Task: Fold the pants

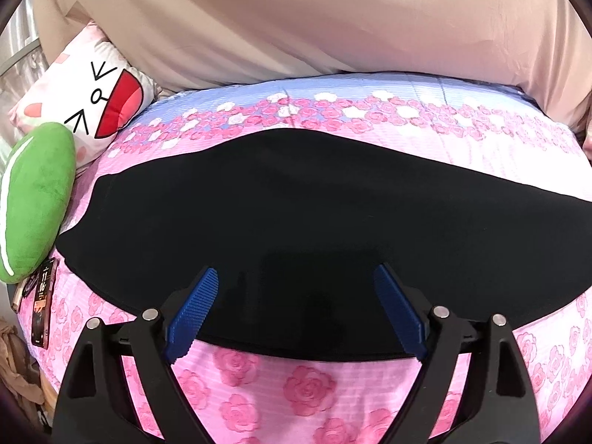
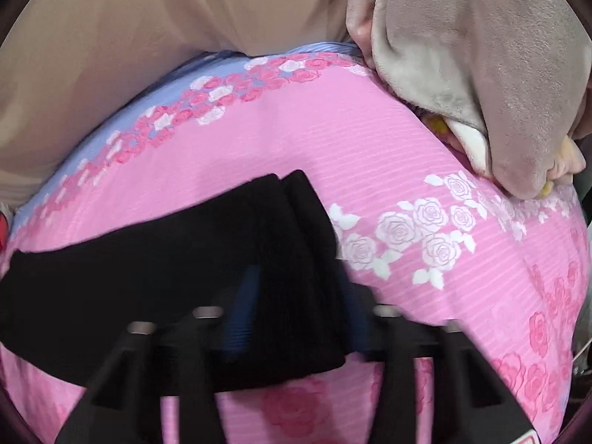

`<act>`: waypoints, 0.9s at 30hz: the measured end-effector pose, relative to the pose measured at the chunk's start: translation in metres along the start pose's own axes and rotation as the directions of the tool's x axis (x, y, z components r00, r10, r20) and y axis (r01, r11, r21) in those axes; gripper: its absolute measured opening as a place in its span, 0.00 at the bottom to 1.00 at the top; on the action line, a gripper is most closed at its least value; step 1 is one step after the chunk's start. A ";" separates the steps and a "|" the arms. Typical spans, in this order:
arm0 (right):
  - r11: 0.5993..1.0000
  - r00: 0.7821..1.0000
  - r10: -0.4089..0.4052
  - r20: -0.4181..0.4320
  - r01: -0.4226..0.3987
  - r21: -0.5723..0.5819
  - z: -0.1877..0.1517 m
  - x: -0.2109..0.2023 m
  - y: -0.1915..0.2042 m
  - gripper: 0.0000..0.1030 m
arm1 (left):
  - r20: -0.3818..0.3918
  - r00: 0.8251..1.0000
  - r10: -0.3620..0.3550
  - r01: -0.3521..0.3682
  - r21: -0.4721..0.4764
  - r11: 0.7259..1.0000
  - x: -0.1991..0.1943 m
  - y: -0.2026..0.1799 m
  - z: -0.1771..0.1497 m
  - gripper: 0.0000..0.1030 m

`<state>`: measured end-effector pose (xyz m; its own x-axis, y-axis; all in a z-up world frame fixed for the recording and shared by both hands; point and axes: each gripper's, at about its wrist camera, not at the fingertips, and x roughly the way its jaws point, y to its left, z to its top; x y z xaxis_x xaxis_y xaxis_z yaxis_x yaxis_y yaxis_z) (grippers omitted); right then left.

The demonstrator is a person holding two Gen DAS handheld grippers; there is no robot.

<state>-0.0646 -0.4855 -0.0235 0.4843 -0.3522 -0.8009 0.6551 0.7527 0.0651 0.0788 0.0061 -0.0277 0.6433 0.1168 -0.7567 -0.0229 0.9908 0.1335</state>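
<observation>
Black pants [image 1: 296, 214] lie flat across a pink rose-print bedspread [image 1: 307, 388]. My left gripper [image 1: 296, 288] is open, its blue fingertips [image 1: 199, 303] spread just above the near edge of the pants, holding nothing. In the right wrist view, which is motion-blurred, my right gripper [image 2: 292, 292] is closed on the leg end of the pants [image 2: 296, 259]. The black cloth sits between the blue pads and drapes over them; the rest of the pants [image 2: 129, 270] stretches left.
A green plush [image 1: 33, 203] and a white cartoon pillow [image 1: 88, 100] sit at the left. A phone [image 1: 42, 307] lies at the bed's left edge. A beige curtain [image 1: 296, 18] hangs behind. A grey plush blanket [image 2: 481, 74] is heaped at the right.
</observation>
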 end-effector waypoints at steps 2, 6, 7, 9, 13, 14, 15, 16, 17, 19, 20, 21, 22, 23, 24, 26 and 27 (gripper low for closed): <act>0.998 0.998 0.063 0.030 -0.063 0.008 0.004 -0.019 0.013 0.15 | 0.003 1.000 0.001 -0.001 -0.017 1.000 -0.001 0.012 -0.001 0.82; 0.963 0.960 0.263 0.094 -0.256 -0.079 0.008 -0.067 0.081 0.15 | 0.003 1.000 0.002 -0.002 -0.065 0.998 0.001 0.045 -0.005 0.82; 0.936 0.935 0.343 0.090 -0.331 -0.121 0.007 -0.078 0.114 0.15 | 0.006 1.000 -0.002 0.002 -0.079 0.997 0.001 0.053 -0.006 0.82; 0.882 0.892 0.449 0.059 -0.432 -0.187 0.004 -0.087 0.171 0.15 | 0.011 1.000 -0.010 0.011 -0.103 0.995 -0.001 0.070 -0.010 0.82; 0.761 0.812 0.580 -0.069 -0.570 -0.311 -0.017 -0.080 0.291 0.15 | 0.019 1.000 -0.018 0.020 -0.135 0.991 -0.003 0.104 -0.021 0.82; 0.735 0.800 0.589 -0.117 -0.590 -0.334 -0.028 -0.072 0.321 0.16 | 0.018 1.000 -0.016 0.019 -0.141 0.990 -0.003 0.109 -0.023 0.82; 0.717 0.793 0.590 -0.155 -0.602 -0.351 -0.037 -0.063 0.343 0.16 | 0.016 1.000 -0.013 0.015 -0.152 0.988 -0.003 0.120 -0.027 0.82; 0.700 0.793 0.573 -0.209 -0.606 -0.378 -0.053 -0.047 0.372 0.18 | 0.013 1.000 -0.011 0.013 -0.165 0.986 -0.003 0.130 -0.031 0.82; 0.691 0.798 0.538 -0.270 -0.601 -0.401 -0.070 -0.025 0.398 0.22 | 0.007 1.000 -0.008 0.009 -0.182 0.983 -0.002 0.140 -0.035 0.82; 0.701 0.822 0.450 -0.350 -0.567 -0.432 -0.098 0.012 0.429 0.24 | -0.006 1.000 -0.011 0.010 -0.215 0.977 0.001 0.158 -0.042 0.82; 0.713 0.833 0.443 -0.331 -0.551 -0.433 -0.106 0.017 0.430 0.28 | -0.009 1.000 -0.012 0.009 -0.227 0.974 0.001 0.165 -0.045 0.82; 0.712 0.830 0.464 -0.309 -0.557 -0.427 -0.106 0.010 0.427 0.31 | -0.009 1.000 -0.009 0.006 -0.242 0.970 0.000 0.174 -0.049 0.82; 0.713 0.823 0.479 -0.305 -0.568 -0.411 -0.102 -0.002 0.419 0.31 | -0.006 1.000 -0.004 0.003 -0.250 0.968 -0.001 0.182 -0.052 0.82; 0.727 0.828 0.491 -0.271 -0.561 -0.396 -0.097 -0.017 0.406 0.36 | -0.005 1.000 0.001 -0.002 -0.257 0.966 -0.002 0.188 -0.055 0.83; 0.743 0.839 0.497 -0.222 -0.544 -0.390 -0.092 -0.032 0.391 0.49 | -0.005 1.000 0.002 -0.003 -0.266 0.964 -0.001 0.193 -0.057 0.83; 0.803 0.888 0.451 -0.094 -0.449 -0.391 -0.080 -0.064 0.343 0.62 | 0.001 1.000 -0.011 0.011 -0.282 0.959 0.000 0.197 -0.057 0.83; 0.833 0.911 0.410 -0.054 -0.398 -0.386 -0.075 -0.070 0.326 0.62 | 0.006 1.000 -0.021 0.022 -0.289 0.957 0.000 0.197 -0.056 0.83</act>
<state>0.0713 -0.1735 0.0088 0.6780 0.0178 -0.7348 0.1292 0.9813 0.1430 0.0313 0.2051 -0.0373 0.6481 0.0952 -0.7556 -0.2287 0.9707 -0.0739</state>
